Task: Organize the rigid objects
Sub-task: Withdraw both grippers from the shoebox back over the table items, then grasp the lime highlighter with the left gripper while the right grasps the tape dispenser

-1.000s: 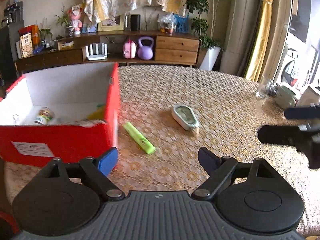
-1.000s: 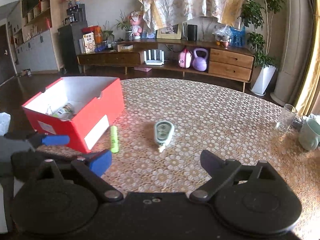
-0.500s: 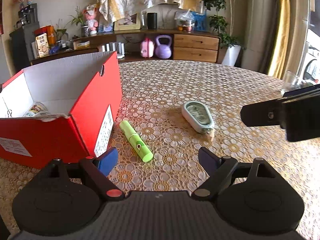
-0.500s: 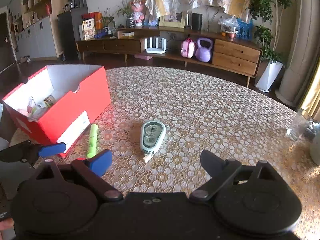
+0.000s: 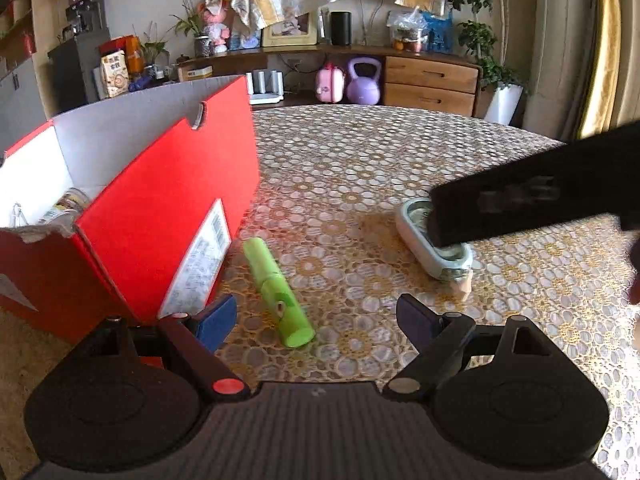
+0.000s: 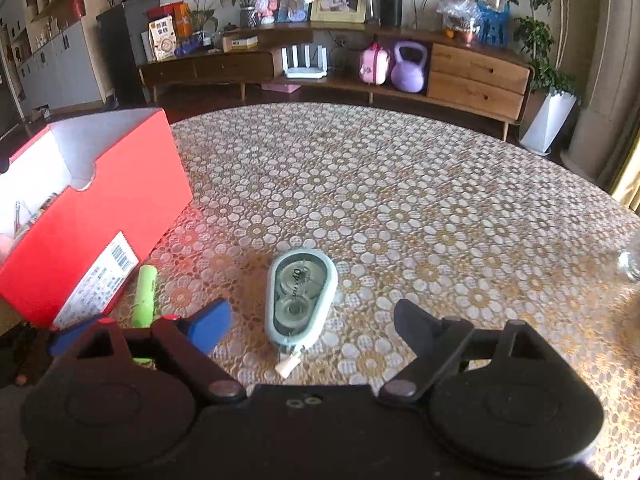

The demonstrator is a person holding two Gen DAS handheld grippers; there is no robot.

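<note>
While both tools hang over the lace-covered bench (image 6: 440,200):
Left tool (image 5: 316,318): jaws wide, empty; green marker (image 5: 278,292) lies between its fingers.
Right tool (image 6: 310,320): jaws just narrowing yet wide; correction tape (image 6: 300,296) lies between them, untouched.
Red box (image 5: 160,216): left of marker, holding small items.

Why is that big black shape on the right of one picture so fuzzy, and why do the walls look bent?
Left wrist view: the black shape is the right gripper, close to the lens and blurred, covering part of the correction tape. Both views: the fisheye lens bows the curtains and sideboard near the edges. Right wrist view: the correction tape is sharp, with a soft shadow to its left.
</note>
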